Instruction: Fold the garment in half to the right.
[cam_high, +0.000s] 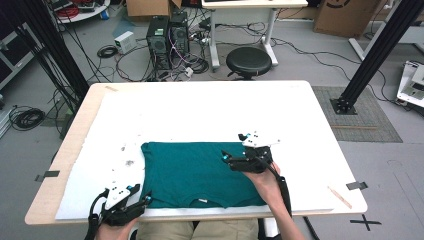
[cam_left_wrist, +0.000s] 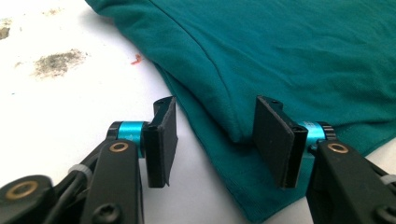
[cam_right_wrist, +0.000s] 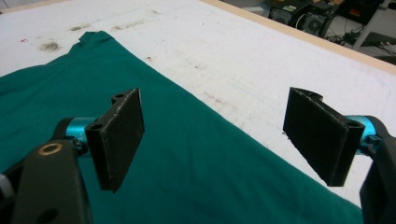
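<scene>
Two claws work over a folded teal shirt (cam_high: 200, 172) that lies flat on the white cover (cam_high: 210, 110) of the bench (cam_high: 75, 135), near the person's edge. The left claw (cam_high: 134, 200) sits at the shirt's near left corner. In the left gripper view its jaws stand apart, released, with a raised fold of the teal shirt (cam_left_wrist: 233, 112) between them (the right pad (cam_left_wrist: 275, 140) rests over the cloth, the left pad (cam_left_wrist: 163, 140) over bare white cover). The right claw (cam_high: 239, 154) hovers above the shirt's far right part, also released: in the right gripper view its jaws are spread wide, one pad (cam_right_wrist: 119, 135) above the teal shirt (cam_right_wrist: 196, 177), the other above white cover (cam_right_wrist: 243, 65) just past the shirt's edge. Grey smudges (cam_left_wrist: 58, 63) mark the cover left of the shirt.
</scene>
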